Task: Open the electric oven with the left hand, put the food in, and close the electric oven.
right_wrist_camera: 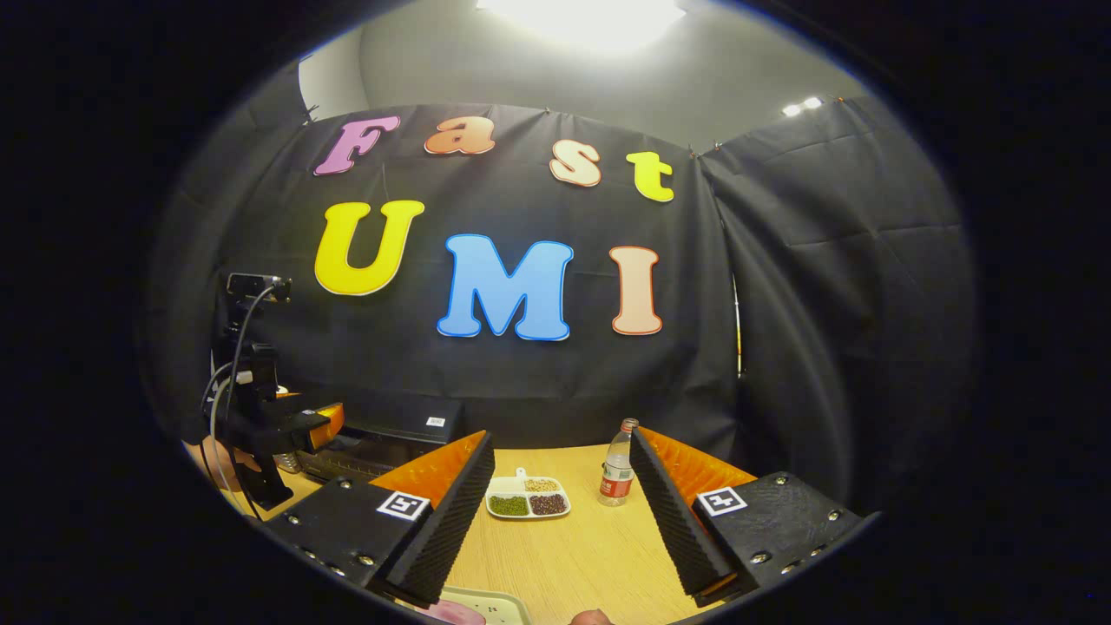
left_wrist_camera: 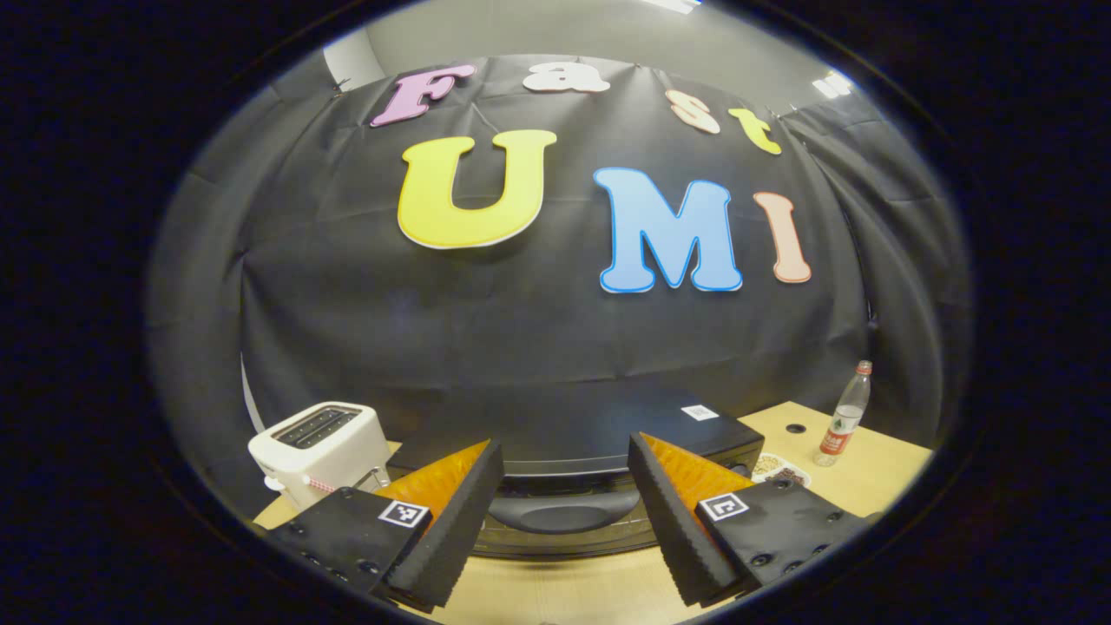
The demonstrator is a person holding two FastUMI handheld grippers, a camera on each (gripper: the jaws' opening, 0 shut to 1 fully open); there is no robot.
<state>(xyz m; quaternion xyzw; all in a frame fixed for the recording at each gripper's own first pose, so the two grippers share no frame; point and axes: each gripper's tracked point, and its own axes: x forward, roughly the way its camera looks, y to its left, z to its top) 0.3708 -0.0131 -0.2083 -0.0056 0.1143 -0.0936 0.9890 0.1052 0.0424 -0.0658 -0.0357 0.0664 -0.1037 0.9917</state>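
Observation:
The black electric oven [left_wrist_camera: 573,430] stands on the wooden table [left_wrist_camera: 564,590] straight ahead in the left gripper view, its door up against the body. My left gripper [left_wrist_camera: 564,525] is open, its fingers standing either side of the oven's door handle [left_wrist_camera: 562,514], a little short of it. My right gripper [right_wrist_camera: 560,521] is open over the table, holding nothing. A pale tray [right_wrist_camera: 486,608] with something pink on it lies at the bottom edge, just below the right gripper. In the right gripper view the oven [right_wrist_camera: 395,434] sits at the left with the left gripper [right_wrist_camera: 323,423] in front of it.
A white toaster [left_wrist_camera: 319,447] stands left of the oven. Right of the oven are a divided dish of beans [right_wrist_camera: 528,501] and a plastic bottle [right_wrist_camera: 617,473]. A hand [right_wrist_camera: 217,456] and cables [right_wrist_camera: 227,373] show behind the left gripper.

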